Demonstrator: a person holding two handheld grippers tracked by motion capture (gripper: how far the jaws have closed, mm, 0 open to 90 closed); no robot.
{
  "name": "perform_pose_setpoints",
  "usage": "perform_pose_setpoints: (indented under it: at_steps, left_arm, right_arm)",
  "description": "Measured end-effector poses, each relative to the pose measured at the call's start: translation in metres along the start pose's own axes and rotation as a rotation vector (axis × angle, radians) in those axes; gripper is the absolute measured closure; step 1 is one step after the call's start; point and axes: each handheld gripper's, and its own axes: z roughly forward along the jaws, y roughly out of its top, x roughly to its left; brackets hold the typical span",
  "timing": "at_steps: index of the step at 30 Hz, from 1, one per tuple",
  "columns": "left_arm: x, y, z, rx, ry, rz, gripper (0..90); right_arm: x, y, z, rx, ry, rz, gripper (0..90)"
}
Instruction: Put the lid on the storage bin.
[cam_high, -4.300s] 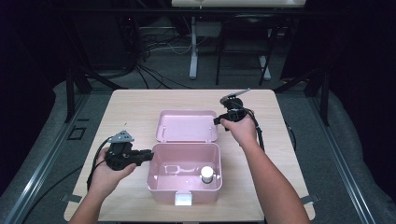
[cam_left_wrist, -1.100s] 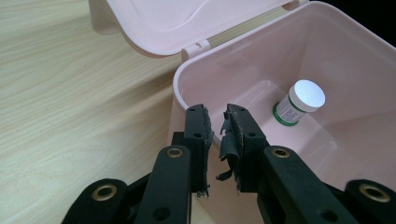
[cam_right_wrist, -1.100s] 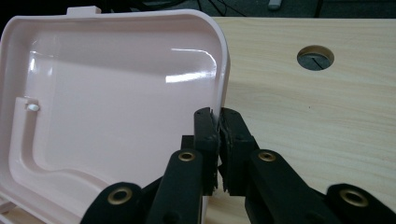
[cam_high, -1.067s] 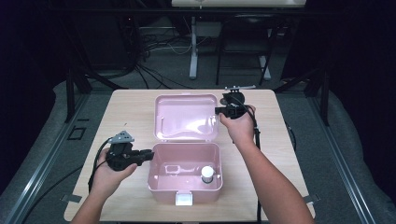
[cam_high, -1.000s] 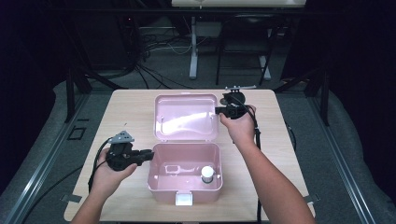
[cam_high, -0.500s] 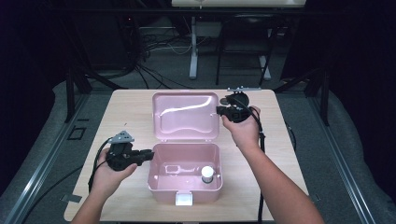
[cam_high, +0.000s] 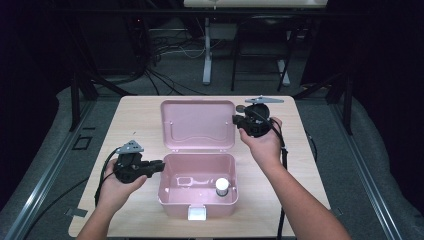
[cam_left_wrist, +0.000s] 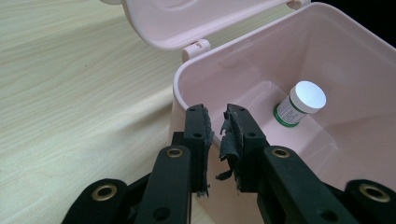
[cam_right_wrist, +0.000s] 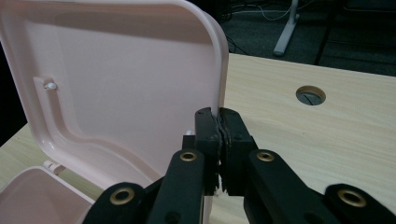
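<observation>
R gripper (cam_right_wrist: 219, 116) pinches lid (cam_high: 197, 125) edge | L gripper (cam_left_wrist: 218, 126) clamps box (cam_high: 197, 205) wall | plastic: light, stiff, slippery; grip at rim

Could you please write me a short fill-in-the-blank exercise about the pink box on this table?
1. The right gripper is shut on the edge of the box's ____.
2. Inside the pink box stands a small bottle with a ____ cap.
3. The left gripper has its fingers astride the box's ____.
4. The box rests on a ____ table.

Missing words: lid; white; wall; wooden
</observation>
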Motion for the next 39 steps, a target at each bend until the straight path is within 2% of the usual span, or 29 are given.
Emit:
perform_pose_setpoints:
  at_steps: [13,25,28,32,37,39]
  left_arm:
    - [-0.001,0.0,0.001,-0.004,0.004,0.001,79.3]
    - [-0.001,0.0,0.001,-0.006,0.008,-0.001,79.5]
    - [-0.002,0.0,0.0,-0.017,0.014,0.0,80.5]
    - [-0.007,0.007,-0.013,-0.09,0.038,0.018,77.3]
    - [-0.015,0.02,-0.036,-0.216,0.093,0.04,70.2]
    - [-0.02,0.026,-0.044,-0.262,0.1,0.055,69.1]
  right_arm:
    - [0.005,-0.014,-0.019,-0.063,0.007,-0.047,87.1]
    - [0.016,-0.038,-0.042,-0.17,-0.003,-0.137,86.9]
    - [0.018,-0.045,-0.048,-0.188,0.009,-0.136,87.1]
    - [0.024,-0.056,-0.057,-0.217,0.005,-0.172,86.9]
    - [0.028,-0.066,-0.065,-0.227,0.01,-0.194,86.3]
    - [0.03,-0.07,-0.068,-0.228,0.014,-0.199,86.0]
